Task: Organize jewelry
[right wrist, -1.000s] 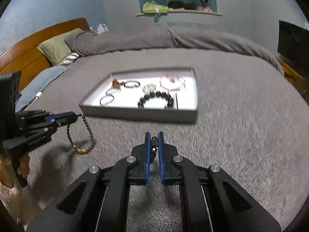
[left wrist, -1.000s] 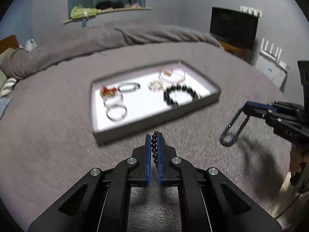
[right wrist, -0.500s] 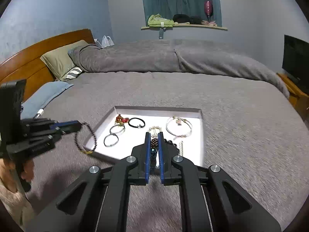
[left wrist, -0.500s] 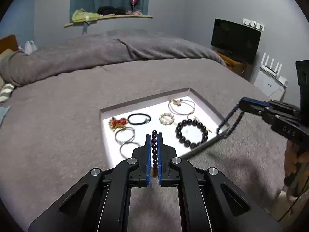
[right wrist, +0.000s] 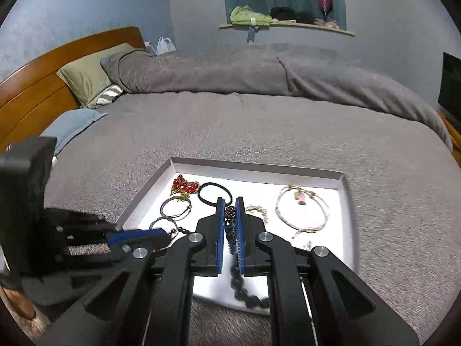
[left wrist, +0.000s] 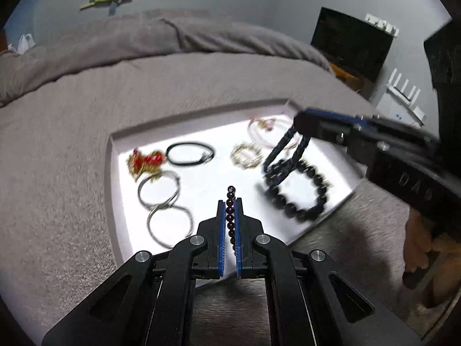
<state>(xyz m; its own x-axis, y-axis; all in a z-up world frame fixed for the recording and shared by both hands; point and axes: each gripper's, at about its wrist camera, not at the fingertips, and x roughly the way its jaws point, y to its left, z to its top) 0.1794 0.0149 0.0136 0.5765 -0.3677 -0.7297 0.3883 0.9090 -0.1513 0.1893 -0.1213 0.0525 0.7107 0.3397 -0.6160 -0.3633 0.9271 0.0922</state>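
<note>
several bracelets are laid in the white tray (left wrist: 113,155). two more are held over it, one dark red bracelet (left wrist: 230,213) pinched in the left gripper (left wrist: 230,204), one blue bracelet (left wrist: 283,158) pinched in the right gripper (right wrist: 230,204), not yet set down.

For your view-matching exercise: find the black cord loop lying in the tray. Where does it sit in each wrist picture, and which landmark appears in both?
Left wrist view: the black cord loop lies left of centre, just right of the red charm.
Right wrist view: it lies near centre, partly behind the right gripper.
Shared landmark: the white tray and red charm.
</note>
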